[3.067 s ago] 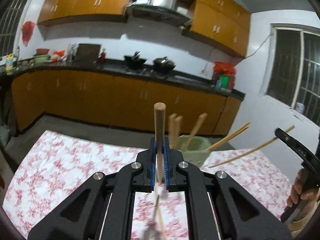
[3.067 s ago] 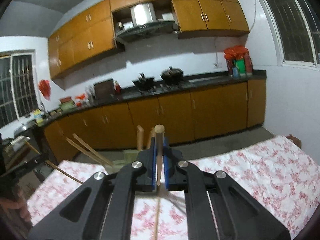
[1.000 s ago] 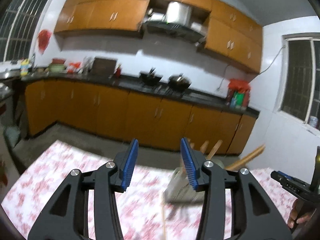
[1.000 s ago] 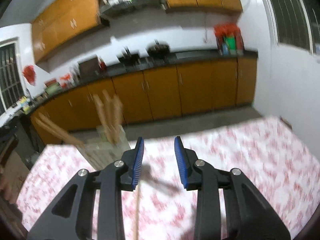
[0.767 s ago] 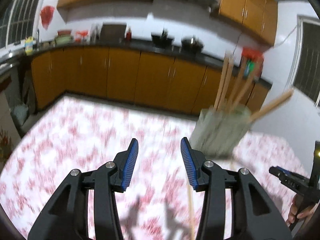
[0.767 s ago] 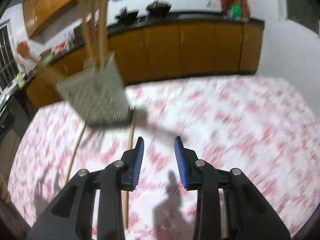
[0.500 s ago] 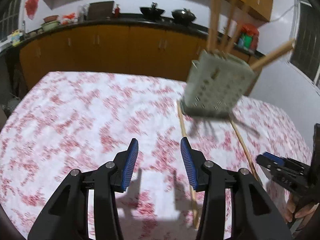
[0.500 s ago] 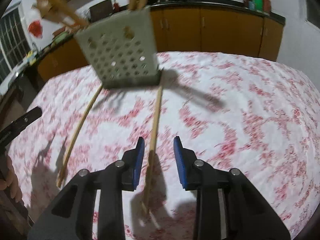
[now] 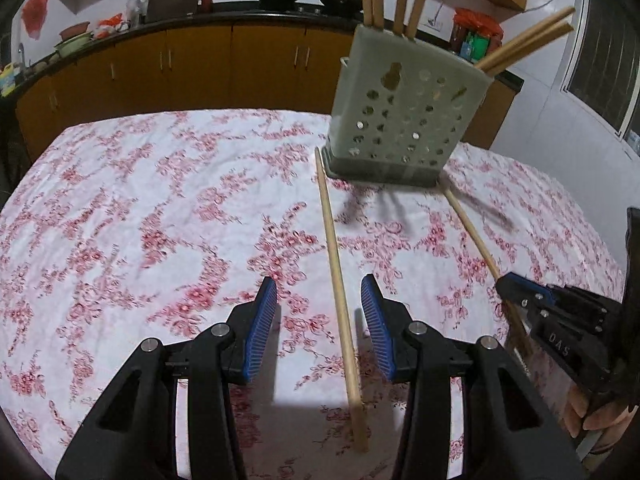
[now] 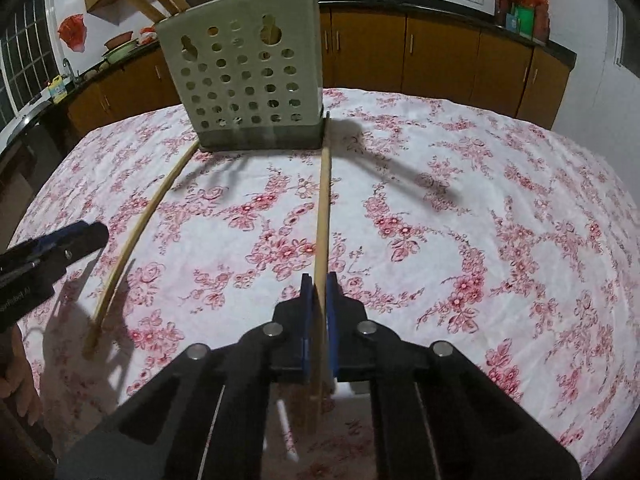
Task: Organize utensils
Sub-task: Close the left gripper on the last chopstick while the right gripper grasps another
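Observation:
A pale green perforated utensil holder (image 9: 404, 120) stands on the floral tablecloth and holds several wooden chopsticks; it also shows in the right wrist view (image 10: 248, 72). Two long chopsticks lie on the cloth, running out from the holder's base. My left gripper (image 9: 318, 312) is open, low over the cloth, with one chopstick (image 9: 338, 288) lying between its blue pads. My right gripper (image 10: 319, 292) is shut on the other chopstick (image 10: 323, 208), near its near end. That chopstick (image 9: 476, 240) and the right gripper (image 9: 560, 328) show at the right of the left wrist view.
The table has a white cloth with red flowers (image 9: 140, 220). Orange kitchen cabinets and a dark counter (image 9: 200, 52) with pots run behind the table. The left gripper (image 10: 44, 256) shows at the left edge of the right wrist view, beside its chopstick (image 10: 132, 240).
Both grippers came down from above the holder to the cloth. The right gripper, open half a second ago, has shut on a chopstick. The left gripper stays open around the other.

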The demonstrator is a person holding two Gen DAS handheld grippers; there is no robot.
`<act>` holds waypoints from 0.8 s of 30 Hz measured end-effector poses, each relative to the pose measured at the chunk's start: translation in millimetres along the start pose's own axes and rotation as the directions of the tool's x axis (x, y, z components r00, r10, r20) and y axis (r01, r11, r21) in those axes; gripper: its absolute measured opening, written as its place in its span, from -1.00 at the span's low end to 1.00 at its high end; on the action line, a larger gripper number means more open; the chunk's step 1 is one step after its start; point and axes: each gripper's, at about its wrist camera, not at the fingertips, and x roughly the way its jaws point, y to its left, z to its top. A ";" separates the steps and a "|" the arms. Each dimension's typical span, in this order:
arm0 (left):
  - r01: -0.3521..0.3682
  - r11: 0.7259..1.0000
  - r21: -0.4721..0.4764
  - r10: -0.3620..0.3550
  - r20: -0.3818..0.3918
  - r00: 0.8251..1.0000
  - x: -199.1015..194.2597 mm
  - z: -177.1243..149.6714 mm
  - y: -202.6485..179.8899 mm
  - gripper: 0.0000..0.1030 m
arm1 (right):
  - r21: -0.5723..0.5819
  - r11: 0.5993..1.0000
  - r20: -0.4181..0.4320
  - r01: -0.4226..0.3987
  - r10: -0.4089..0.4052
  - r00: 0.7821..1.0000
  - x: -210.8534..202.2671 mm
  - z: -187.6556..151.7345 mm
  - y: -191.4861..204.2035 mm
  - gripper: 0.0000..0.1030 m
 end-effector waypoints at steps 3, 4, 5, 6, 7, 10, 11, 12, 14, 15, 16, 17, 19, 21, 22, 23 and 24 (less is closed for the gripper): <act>-0.004 1.000 0.010 0.004 -0.013 1.000 4.0 -2.2 -2.7 -0.12 | 0.046 0.999 0.002 0.016 -0.017 1.000 0.9 2.3 -11.5 -0.84; -0.007 1.000 0.015 0.008 -0.018 1.000 5.7 -2.9 -4.1 -0.12 | 0.066 0.998 0.001 0.017 -0.018 1.000 0.9 3.0 -17.1 -0.84; -0.011 1.000 0.020 0.011 -0.022 1.000 7.3 -3.2 -5.0 -0.13 | 0.077 0.997 0.001 0.017 -0.017 1.000 1.1 3.4 -20.4 -0.84; -0.015 1.000 0.026 0.016 -0.029 0.999 9.4 -4.0 -6.2 -0.15 | 0.083 0.996 0.000 0.017 -0.017 1.000 0.9 3.6 -23.1 -0.84; -0.017 0.999 0.029 0.018 -0.034 0.999 11.0 -4.3 -7.0 -0.19 | 0.087 0.996 0.000 0.019 -0.019 1.000 0.7 3.3 -25.7 -0.84; -0.028 0.998 0.047 0.030 -0.052 0.998 16.8 -5.4 -10.4 -0.40 | 0.088 0.996 0.000 0.023 -0.023 1.000 0.6 3.1 -29.2 -0.84; -0.040 0.998 0.057 0.042 -0.046 0.998 17.2 -5.7 -11.6 -0.47 | 0.086 0.996 0.000 0.024 -0.024 1.000 0.9 3.0 -28.6 -0.84; -0.048 0.997 0.065 0.051 -0.048 0.998 18.1 -5.8 -12.4 -0.51 | 0.085 0.996 0.001 0.024 -0.024 1.000 1.0 3.0 -28.3 -0.84; -0.054 0.996 0.068 0.057 -0.050 0.997 19.5 -4.3 -11.7 -0.77 | 0.079 0.997 0.002 0.025 -0.025 1.000 1.0 2.9 -27.0 -0.84; -0.061 0.996 0.068 0.064 -0.050 0.997 20.2 -3.3 -10.3 -0.86 | 0.077 0.997 0.003 0.024 -0.024 1.000 1.2 3.3 -26.2 -0.84; -0.064 0.996 0.065 0.067 -0.050 0.997 20.8 -2.0 -7.8 -0.86 | 0.075 0.997 0.003 0.023 -0.023 1.000 1.3 3.7 -25.7 -0.84; -0.066 0.996 0.062 0.069 -0.049 0.996 21.3 -0.7 -5.1 -0.86 | 0.073 0.997 0.003 0.022 -0.023 1.000 1.8 4.5 -25.6 -0.84; -0.083 0.995 0.049 0.086 -0.047 0.995 22.7 2.6 1.9 -0.86 | 0.068 0.997 0.003 0.023 -0.023 1.000 2.2 5.1 -24.8 -0.84; -0.099 0.995 0.029 0.100 -0.045 0.994 23.7 6.5 11.1 -0.86 | 0.064 0.998 0.005 0.025 -0.026 1.000 3.1 6.5 -24.5 -0.84; -0.106 0.994 0.020 0.107 -0.044 0.993 24.5 8.7 15.8 -0.86 | 0.062 0.998 0.006 0.028 -0.028 1.000 3.7 7.5 -24.2 -0.84; -0.110 0.994 0.013 0.111 -0.043 0.993 25.2 10.6 19.9 -0.86 | 0.060 0.998 0.009 0.032 -0.033 0.999 4.7 8.7 -23.6 -0.84; -0.110 0.994 0.006 0.110 -0.043 0.993 25.8 12.2 23.2 -0.86 | 0.059 0.998 0.011 0.036 -0.036 0.999 5.1 9.7 -23.6 -0.84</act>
